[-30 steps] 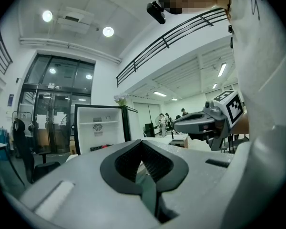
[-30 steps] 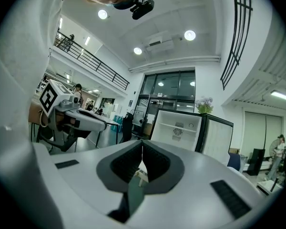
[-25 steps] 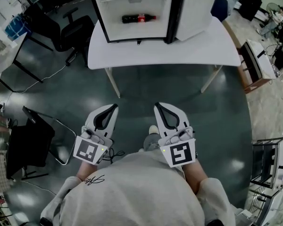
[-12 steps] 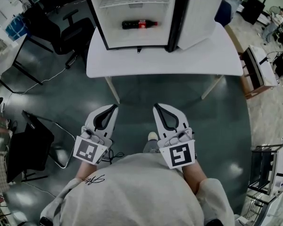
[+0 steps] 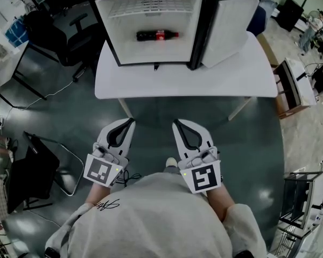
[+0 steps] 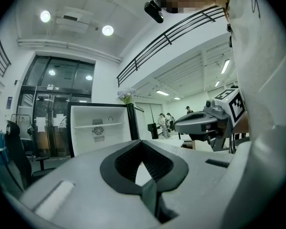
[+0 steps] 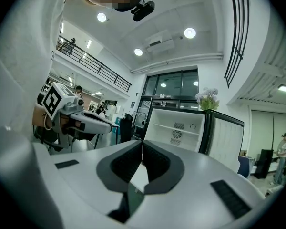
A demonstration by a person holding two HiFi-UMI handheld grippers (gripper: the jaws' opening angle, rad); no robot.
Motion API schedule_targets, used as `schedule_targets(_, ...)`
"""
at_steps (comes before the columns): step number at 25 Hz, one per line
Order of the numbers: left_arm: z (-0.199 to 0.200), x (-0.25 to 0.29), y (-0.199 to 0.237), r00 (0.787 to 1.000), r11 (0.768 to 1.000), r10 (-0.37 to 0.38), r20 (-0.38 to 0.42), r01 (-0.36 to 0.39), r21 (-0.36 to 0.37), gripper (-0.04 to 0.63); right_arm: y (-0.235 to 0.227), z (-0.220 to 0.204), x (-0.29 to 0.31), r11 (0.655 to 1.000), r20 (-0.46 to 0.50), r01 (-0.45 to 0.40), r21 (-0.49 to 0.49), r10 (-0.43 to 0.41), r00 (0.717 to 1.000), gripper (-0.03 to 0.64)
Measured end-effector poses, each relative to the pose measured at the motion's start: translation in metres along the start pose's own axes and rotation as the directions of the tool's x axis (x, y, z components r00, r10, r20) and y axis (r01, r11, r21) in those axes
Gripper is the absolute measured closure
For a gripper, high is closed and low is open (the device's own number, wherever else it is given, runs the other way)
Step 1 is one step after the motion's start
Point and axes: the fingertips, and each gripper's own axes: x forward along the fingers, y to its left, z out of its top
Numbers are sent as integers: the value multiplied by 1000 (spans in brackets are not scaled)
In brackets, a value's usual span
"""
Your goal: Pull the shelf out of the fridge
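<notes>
The bench [image 5: 183, 85] carries the fridge [image 5: 104, 28] close to its front edge, so a hard tug could, I reckon, drag the whole box forward. Its door [image 5: 229, 26] hangs open on the right and might catch the right gripper [image 5: 175, 121]. The shelf [image 7: 174, 127] sits seated inside at mid height; pulled crooked, it could jam. The cola bottle [image 5: 157, 35] seems to lie below it and may roll out if jolted. Both grippers, left gripper [image 5: 132, 121] too, hang well short of the bench, fingers pressed together on nothing; unopened, they would just bump the shelf's edge.
</notes>
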Motion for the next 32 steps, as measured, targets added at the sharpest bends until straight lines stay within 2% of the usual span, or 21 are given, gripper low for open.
schedule_targets(21, 0, 58, 11, 996, 996, 87, -1, -87, -5, 591, -51, -16, 27, 995, 32, -102, 12, 102, 994, 604)
schedule_targets(26, -7, 59, 12, 996, 997, 82, -21, -82, -1, 591, -50, -20, 29, 993, 38, -112, 46, 110, 993, 604)
schedule_targets(32, 0, 65, 15, 997, 997, 80, -6, -80, 0, 591, -50, -19, 32, 992, 32, -119, 45, 118, 993, 604)
